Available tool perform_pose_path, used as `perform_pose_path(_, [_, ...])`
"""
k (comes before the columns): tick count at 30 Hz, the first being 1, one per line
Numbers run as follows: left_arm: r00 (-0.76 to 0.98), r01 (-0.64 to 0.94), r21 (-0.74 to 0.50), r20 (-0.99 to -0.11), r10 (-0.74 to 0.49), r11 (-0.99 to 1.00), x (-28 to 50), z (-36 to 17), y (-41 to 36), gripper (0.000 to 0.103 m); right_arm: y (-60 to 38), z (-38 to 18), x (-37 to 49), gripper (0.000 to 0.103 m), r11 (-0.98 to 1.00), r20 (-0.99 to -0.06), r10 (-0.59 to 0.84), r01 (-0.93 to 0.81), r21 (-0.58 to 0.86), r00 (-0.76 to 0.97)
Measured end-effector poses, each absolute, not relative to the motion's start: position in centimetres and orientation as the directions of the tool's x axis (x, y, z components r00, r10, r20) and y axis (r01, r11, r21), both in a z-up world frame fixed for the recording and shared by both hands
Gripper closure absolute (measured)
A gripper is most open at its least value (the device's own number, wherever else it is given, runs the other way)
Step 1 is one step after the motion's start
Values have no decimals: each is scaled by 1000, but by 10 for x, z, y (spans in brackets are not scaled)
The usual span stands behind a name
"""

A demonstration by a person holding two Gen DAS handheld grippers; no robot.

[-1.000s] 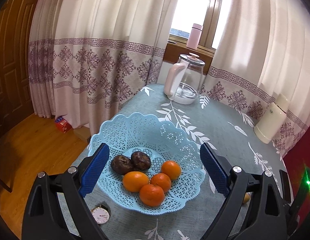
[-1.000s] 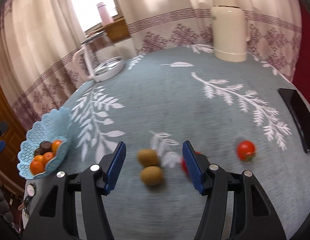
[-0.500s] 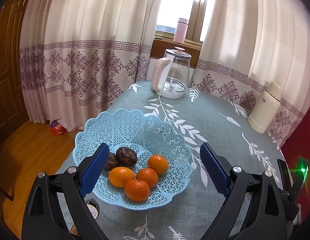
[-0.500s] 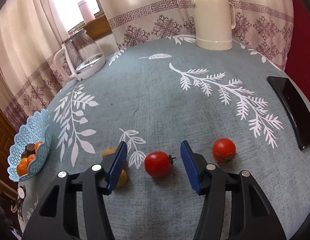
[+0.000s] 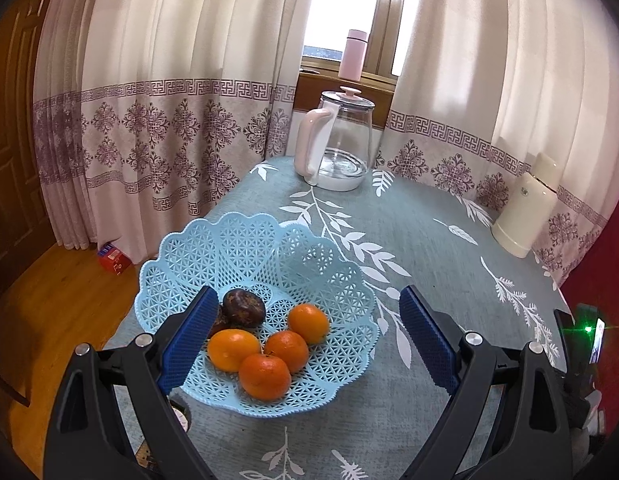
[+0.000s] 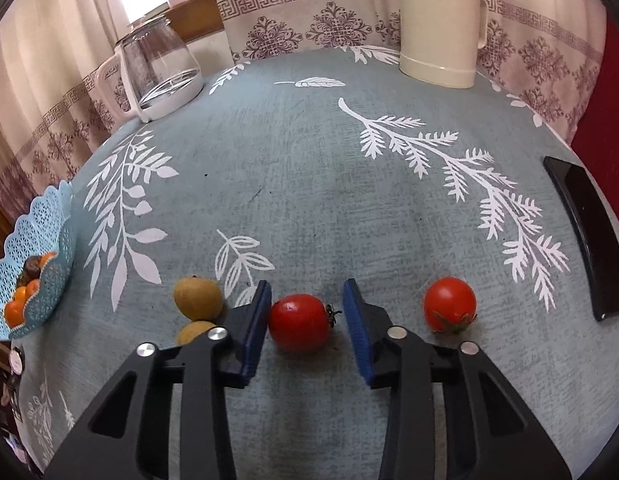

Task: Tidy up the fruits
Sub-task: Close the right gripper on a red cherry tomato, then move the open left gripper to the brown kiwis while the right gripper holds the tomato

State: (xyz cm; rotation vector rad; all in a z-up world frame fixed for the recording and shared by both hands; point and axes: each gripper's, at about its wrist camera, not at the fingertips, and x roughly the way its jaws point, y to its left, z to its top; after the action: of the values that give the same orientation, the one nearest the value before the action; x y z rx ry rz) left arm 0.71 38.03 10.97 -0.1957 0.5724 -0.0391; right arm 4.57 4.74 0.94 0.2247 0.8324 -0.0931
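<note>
Straddling a tomato (image 6: 299,322) now, the right gripper (image 6: 305,322) has come forward since half a second ago, its blue pads narrower than before but not yet clamped: the left pad looks to touch the fruit (or nearly so), the right one stands just off the stem. The left gripper (image 5: 305,344) hangs spread wide over the blue basket (image 5: 245,248), which sits lower in its view than a second ago.

Two tomatoes lie on the table (image 6: 309,168), the second tomato (image 6: 449,304) just to the right of the gripper. Two brownish-yellow fruits (image 6: 197,298) lie touching each other just to its left. The basket holds four oranges (image 5: 265,376) and two dark fruits (image 5: 243,306), one half hidden behind a pad.

The basket sits at the table's left edge, slightly overhanging it. A glass kettle (image 5: 335,140) and a cream flask (image 6: 439,20) stand at the far edge, a black phone (image 6: 581,232) near the right edge. The middle of the table lies bare.
</note>
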Motion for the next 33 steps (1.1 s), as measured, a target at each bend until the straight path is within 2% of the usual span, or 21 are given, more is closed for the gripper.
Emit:
perform_pose_path(10, [832,10,-170,-545,-102,985,8,106,361,10,34,14,32,72,965,-714,46,154,213,699])
perform_pose_path(33, [726,267,-86,-638,-259,960,31,66,223,10,6,21,12,72,942,-641,113,124,313,759])
